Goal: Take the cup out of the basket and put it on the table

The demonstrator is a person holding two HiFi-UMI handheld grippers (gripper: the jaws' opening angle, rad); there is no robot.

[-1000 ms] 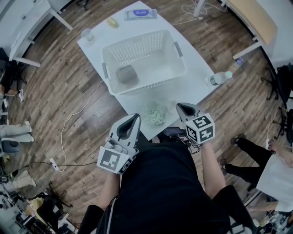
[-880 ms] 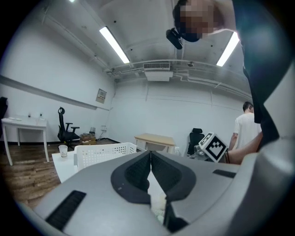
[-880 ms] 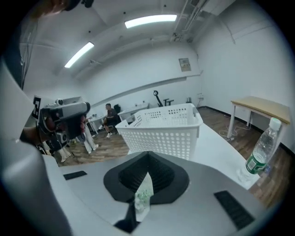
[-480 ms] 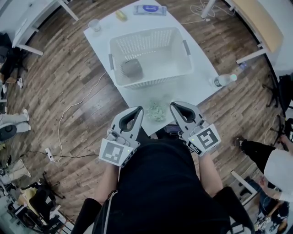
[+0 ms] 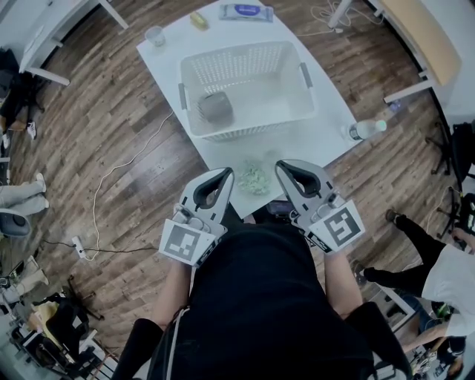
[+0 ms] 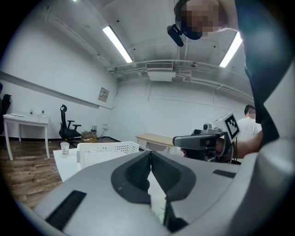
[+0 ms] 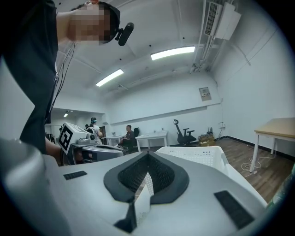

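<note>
A white plastic basket (image 5: 297, 104) stands on the white table (image 5: 312, 152). In its left part lies a grey cup (image 5: 215, 107). My left gripper (image 5: 224, 177) hovers at the table's near edge, short of the basket, jaws shut and empty. My right gripper (image 5: 285, 169) is level with it on the right, also shut with nothing in it. In the left gripper view the shut jaws (image 6: 150, 154) point at the basket (image 6: 103, 152). In the right gripper view the shut jaws (image 7: 147, 156) point at the basket (image 7: 203, 154) too. The cup is hidden in both gripper views.
A green crumpled thing (image 5: 254, 178) lies on the table between the grippers. A clear bottle (image 5: 364, 130) lies at the right edge; a clear cup (image 5: 155, 35), a yellow thing (image 5: 198, 20) and a blue pack (image 5: 245, 12) sit at the far end. A person (image 5: 445, 274) is at the right.
My right gripper has turned and come nearer to the left one, jaws now toward the table. The left gripper has hardly moved. Both stayed shut.
</note>
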